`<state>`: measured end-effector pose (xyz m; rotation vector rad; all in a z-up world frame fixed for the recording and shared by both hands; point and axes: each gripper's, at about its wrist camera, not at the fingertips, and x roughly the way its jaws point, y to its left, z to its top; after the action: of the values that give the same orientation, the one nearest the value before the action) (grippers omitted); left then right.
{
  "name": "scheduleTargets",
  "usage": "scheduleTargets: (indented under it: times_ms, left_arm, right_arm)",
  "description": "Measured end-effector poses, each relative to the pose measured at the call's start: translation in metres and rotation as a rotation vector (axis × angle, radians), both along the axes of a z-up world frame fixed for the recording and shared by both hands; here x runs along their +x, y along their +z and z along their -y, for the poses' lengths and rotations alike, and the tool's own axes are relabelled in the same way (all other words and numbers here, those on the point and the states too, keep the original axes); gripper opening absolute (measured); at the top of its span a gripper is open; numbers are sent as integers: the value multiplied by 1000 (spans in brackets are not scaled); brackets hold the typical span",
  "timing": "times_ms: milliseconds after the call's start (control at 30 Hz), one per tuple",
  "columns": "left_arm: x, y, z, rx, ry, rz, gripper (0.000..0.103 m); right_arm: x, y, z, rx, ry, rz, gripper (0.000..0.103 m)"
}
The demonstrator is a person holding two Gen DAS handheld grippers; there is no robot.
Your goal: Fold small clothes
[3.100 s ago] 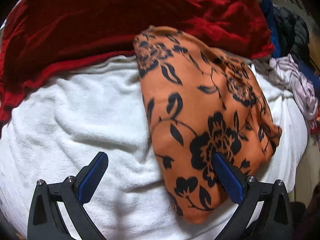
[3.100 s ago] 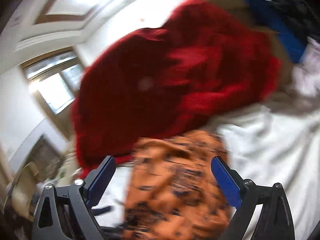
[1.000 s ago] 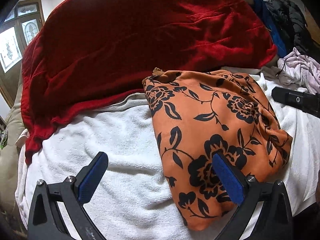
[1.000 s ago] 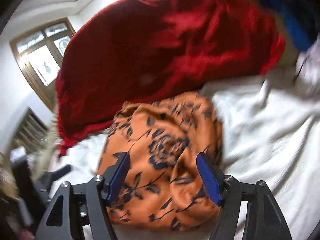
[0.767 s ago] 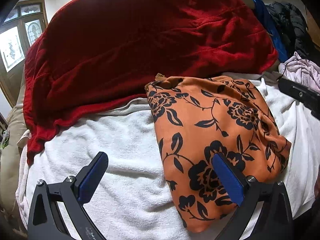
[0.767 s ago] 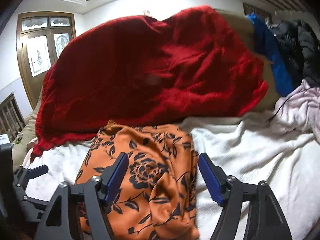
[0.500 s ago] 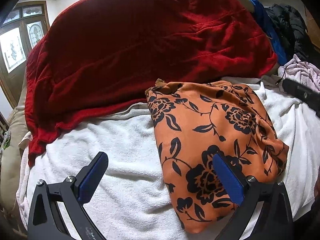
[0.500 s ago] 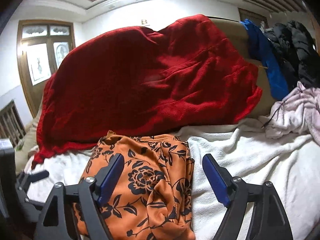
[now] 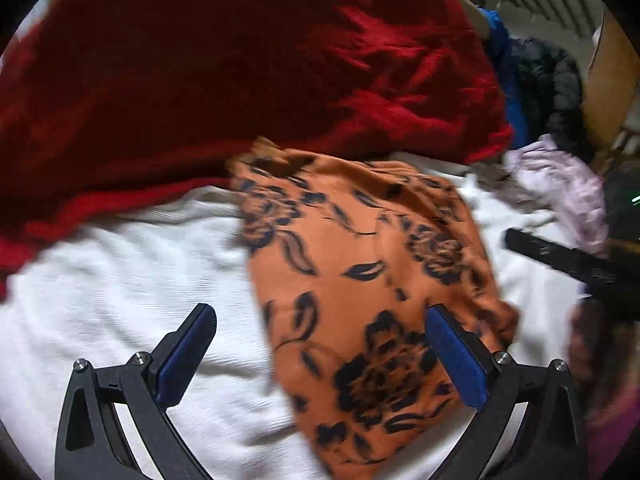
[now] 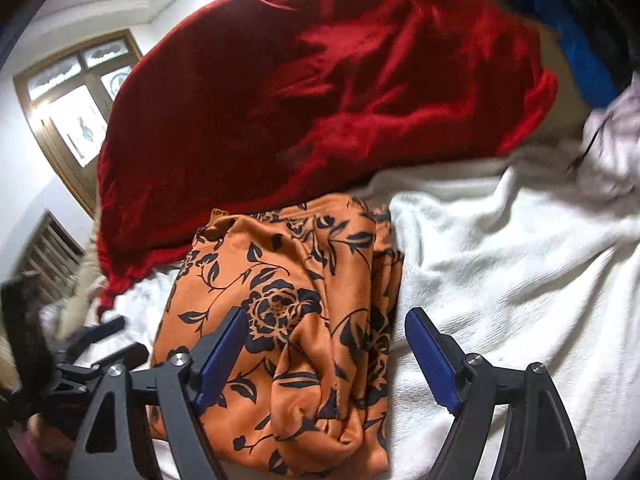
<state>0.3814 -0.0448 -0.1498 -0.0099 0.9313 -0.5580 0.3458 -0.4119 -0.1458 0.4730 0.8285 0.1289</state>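
The left gripper (image 9: 320, 354) is hovering with its jaws spread wide, gripping nothing, one blue pad over a white towel (image 9: 120, 280) and the other over the folded orange floral garment (image 9: 360, 288). The right gripper (image 10: 324, 354) is also standing spread and empty above the garment's (image 10: 296, 320) bunched right edge. The garment is lying on the towel (image 10: 500, 280). Behind it, a red blanket (image 10: 320, 92) is draping over the backrest. Farther right, a pale lilac cloth (image 9: 560, 184) and dark clothes are piling up.
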Motion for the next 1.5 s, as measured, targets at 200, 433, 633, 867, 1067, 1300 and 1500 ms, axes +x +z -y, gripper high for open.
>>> scheduleTargets:
  times_ms: [200,433,633,867,1067,1300,1500]
  left_arm:
    - [42,-31,-2,-193,-79,-219,103]
    - [62,-51,-1,-317,-59,-321,103]
    - [60,-49,4,-318,-66,-284,100]
    - [49,-36,19,-265,-90,-193,89]
    - [40,-22,27,-252,-90,-139,74]
    - [26,5,10,-235,-96,-80,39]
    - [38,-26,-6,-174,-2,-141,43]
  right_arm:
    - [21,-41,47,377,-12,-107,83]
    - [41,-70,43,477,6,-179,83]
    - [48,-63,7,339,34,-219,74]
    - [41,-34,-37,22,-9,-218,51]
    - [29,-11,-64,-115,-1,-132,38]
    - [17,15,-84,-97,36,-23,35]
    - [40,-20,-103,-121,35,-149,35]
